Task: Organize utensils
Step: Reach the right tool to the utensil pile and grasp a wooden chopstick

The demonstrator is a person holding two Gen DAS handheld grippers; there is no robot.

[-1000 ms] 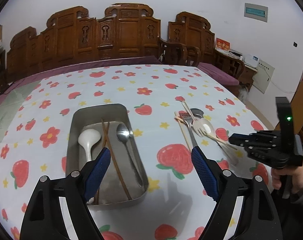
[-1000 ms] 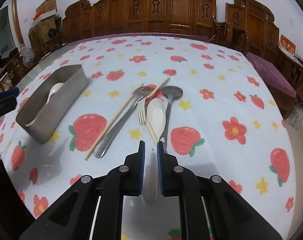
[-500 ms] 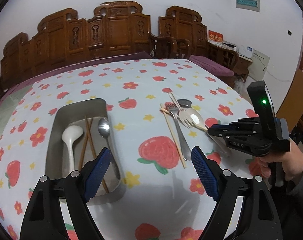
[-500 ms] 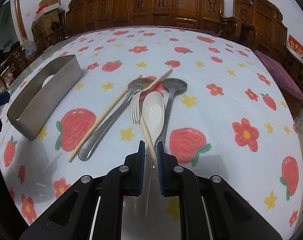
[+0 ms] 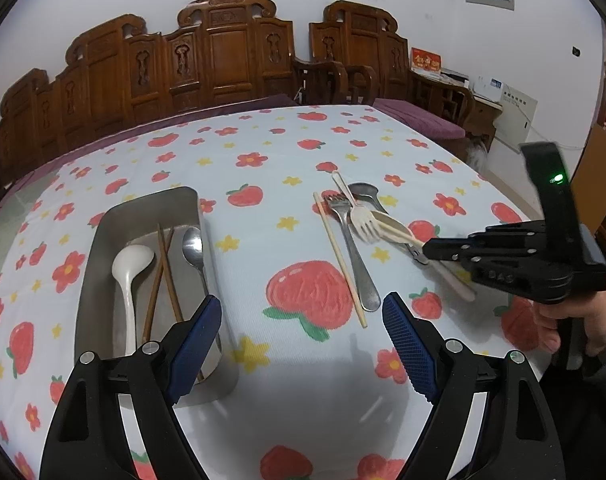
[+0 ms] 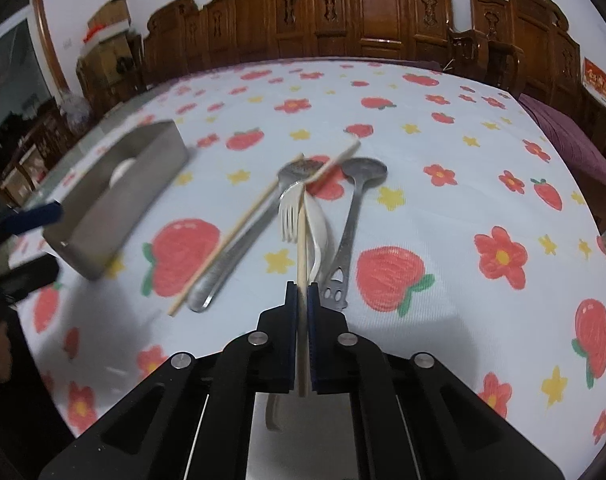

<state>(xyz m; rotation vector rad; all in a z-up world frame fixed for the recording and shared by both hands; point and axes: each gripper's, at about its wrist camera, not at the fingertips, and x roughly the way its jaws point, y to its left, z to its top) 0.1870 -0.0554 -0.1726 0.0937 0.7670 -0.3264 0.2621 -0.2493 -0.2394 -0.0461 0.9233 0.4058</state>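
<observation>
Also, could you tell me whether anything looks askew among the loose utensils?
Yes: the right gripper is shut on a pale chopstick, and the white spoon beside it stands tipped on its edge, possibly pinched too.

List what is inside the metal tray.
In the tray lie a white ladle, two brown chopsticks and a metal spoon. The left gripper's finger covers their near ends.

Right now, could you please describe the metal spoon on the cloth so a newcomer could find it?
Start at the steel tray, then look right to the loose utensil pile. The metal spoon lies at its right edge, the only piece with a slotted handle end.
</observation>
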